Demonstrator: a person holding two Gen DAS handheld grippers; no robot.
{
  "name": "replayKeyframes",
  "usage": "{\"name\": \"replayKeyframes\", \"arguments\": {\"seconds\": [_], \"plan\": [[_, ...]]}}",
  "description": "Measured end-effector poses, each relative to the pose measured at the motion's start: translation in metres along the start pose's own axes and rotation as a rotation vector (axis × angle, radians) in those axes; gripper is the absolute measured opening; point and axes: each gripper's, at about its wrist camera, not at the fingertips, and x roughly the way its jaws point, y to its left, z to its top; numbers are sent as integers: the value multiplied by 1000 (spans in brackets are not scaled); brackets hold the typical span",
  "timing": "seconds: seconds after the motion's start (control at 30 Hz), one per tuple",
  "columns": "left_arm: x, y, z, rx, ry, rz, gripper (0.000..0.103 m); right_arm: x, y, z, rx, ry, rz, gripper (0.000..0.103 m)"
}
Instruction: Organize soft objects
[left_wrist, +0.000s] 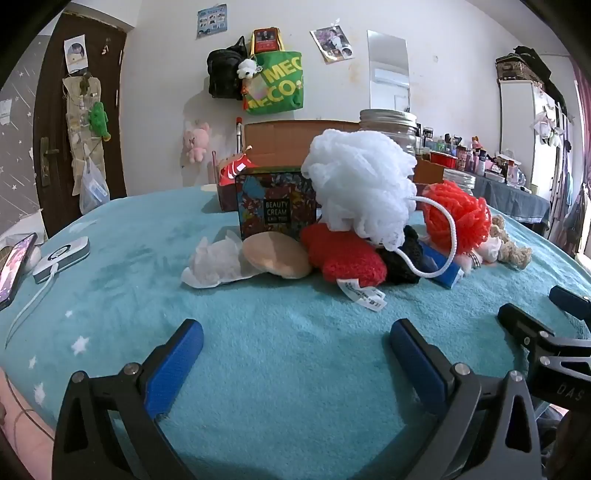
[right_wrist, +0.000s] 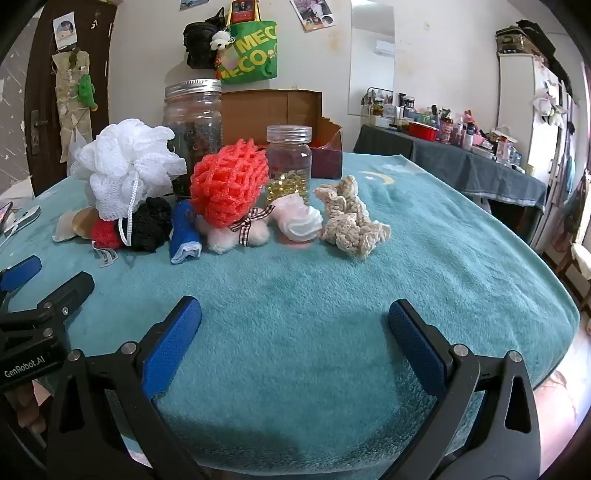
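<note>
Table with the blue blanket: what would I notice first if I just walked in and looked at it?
Probably the big white bath puff, sitting on top of the heap in the middle of the blanket. Right beside it is a bright orange net ball, in front of two glass jars. Nearer you, both grippers, left and right, hang open and empty above the blanket.

The left tongs (left_wrist: 295, 350) and the right tongs (right_wrist: 295, 336) look the same: two black angular arms, each with a triangular cut-out, carry flat blue fingers (right_wrist: 170, 343) with a fine ribbed texture. A round silver screw (left_wrist: 132, 368) sits at each joint. The left tool's body shows white letters "GenRobot.AI" in the right wrist view, and the right tool's body shows "DAS" in the left wrist view.
</note>
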Motion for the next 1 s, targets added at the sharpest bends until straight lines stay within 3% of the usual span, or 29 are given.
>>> {"name": "replayKeyframes", "arguments": {"seconds": [1.0], "plan": [[0, 0, 0, -7, 2, -4, 103, -1, 1, -1, -12, -4, -7, 103]]}}
